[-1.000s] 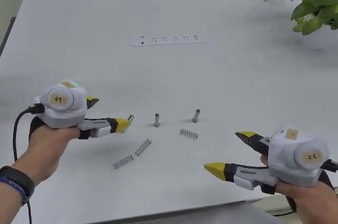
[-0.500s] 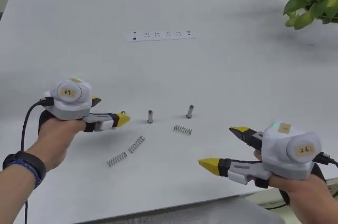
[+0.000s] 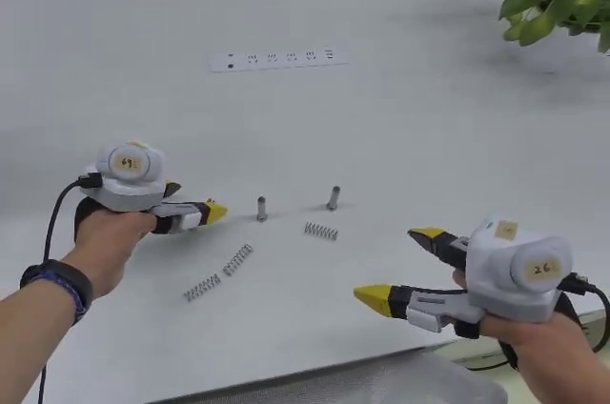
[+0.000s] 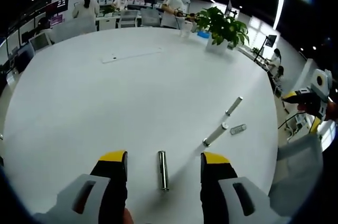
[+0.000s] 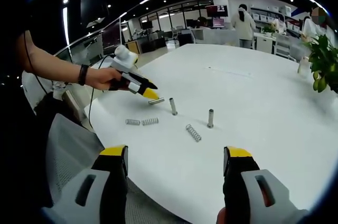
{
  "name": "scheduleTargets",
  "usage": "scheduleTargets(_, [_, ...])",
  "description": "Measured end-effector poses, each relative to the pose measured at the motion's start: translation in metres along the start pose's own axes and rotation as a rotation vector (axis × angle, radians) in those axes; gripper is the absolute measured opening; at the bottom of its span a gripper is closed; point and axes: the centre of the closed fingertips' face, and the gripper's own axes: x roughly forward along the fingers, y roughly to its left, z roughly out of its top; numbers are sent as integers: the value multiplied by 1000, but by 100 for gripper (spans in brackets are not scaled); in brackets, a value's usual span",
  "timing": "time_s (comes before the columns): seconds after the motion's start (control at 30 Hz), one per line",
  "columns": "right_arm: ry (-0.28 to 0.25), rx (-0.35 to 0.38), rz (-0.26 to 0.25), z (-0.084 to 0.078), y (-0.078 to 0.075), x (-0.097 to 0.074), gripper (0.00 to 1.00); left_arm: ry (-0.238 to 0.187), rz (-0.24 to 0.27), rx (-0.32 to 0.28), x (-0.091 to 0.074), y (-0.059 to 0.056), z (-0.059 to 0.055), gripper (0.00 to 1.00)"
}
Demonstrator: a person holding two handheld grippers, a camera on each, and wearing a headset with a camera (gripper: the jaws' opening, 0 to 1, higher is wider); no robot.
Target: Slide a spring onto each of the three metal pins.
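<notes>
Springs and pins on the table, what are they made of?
The springs look like thin steel wire, grey and slightly shiny, wound in open coils. The pins look like solid metal too, probably steel: smooth silvery-grey rods, with a pale sheen along the lying pin. The exact metal I cannot tell.

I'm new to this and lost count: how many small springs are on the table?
3. One spring lies just in front of the right standing pin. Two more springs lie in a line, nearer the left gripper. None looks hidden.
</notes>
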Motion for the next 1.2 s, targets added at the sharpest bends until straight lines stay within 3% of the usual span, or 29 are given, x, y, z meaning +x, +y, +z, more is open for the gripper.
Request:
scheduleTargets(0.7, [12, 10, -5, -4, 0, -1, 72, 49, 13, 2, 25, -1, -13, 19])
scheduleTargets(0.93, [11, 11, -5, -4, -1, -1, 71, 57, 38, 25, 28, 0, -15, 8])
scheduleTargets(1.03, [12, 11, -4, -4, -1, 0, 71, 70, 45, 68, 29, -1, -16, 2])
scheduleTargets(1.2, [11, 10, -2, -4, 0, 0, 71, 76, 55, 70, 31, -1, -16, 1])
